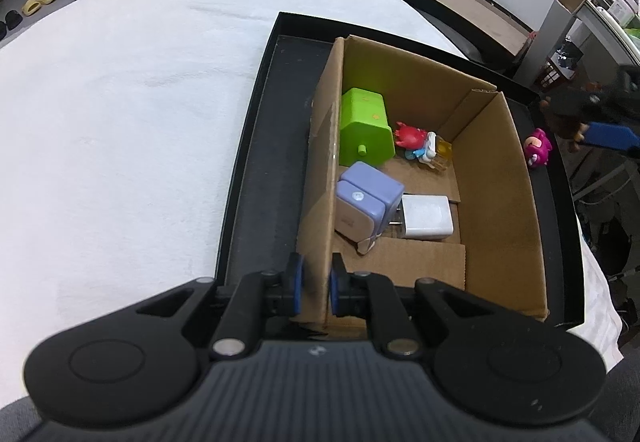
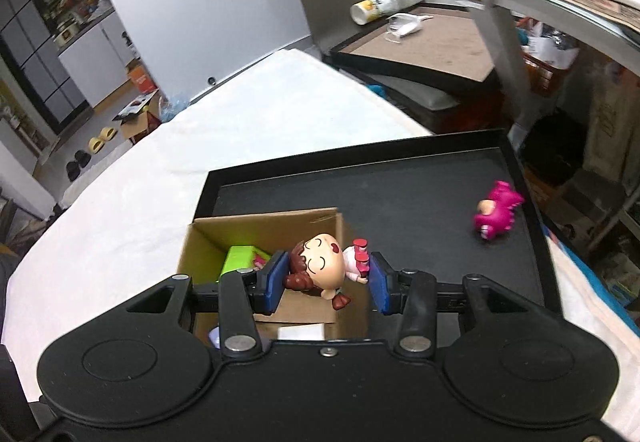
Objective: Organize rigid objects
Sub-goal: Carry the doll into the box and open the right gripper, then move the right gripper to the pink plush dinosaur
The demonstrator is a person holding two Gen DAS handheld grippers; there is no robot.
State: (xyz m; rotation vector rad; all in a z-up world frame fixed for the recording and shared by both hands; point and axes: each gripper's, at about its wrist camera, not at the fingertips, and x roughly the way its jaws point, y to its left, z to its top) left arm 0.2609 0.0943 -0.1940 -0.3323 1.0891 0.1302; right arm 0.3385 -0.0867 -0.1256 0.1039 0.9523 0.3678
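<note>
A cardboard box (image 1: 496,178) stands in a black tray (image 1: 260,178). Inside lie a green block (image 1: 364,126), a purple charger (image 1: 368,202), a white adapter (image 1: 426,216) and small red and blue figures (image 1: 416,142). My left gripper (image 1: 316,286) is shut on the box's left wall. My right gripper (image 2: 326,278) is shut on a girl figurine (image 2: 324,266) with brown hair, held above the box (image 2: 256,234); it shows blurred at the right edge of the left wrist view (image 1: 592,114). A pink figure (image 2: 496,210) lies on the tray floor (image 2: 400,186), also seen in the left wrist view (image 1: 538,148).
The tray sits on a white cloth-covered table (image 1: 120,122). Behind it are a second tray with a brown mat (image 2: 420,38), a fallen cup (image 2: 372,8) and a mask (image 2: 404,24). Metal shelves (image 2: 560,2) stand at the right.
</note>
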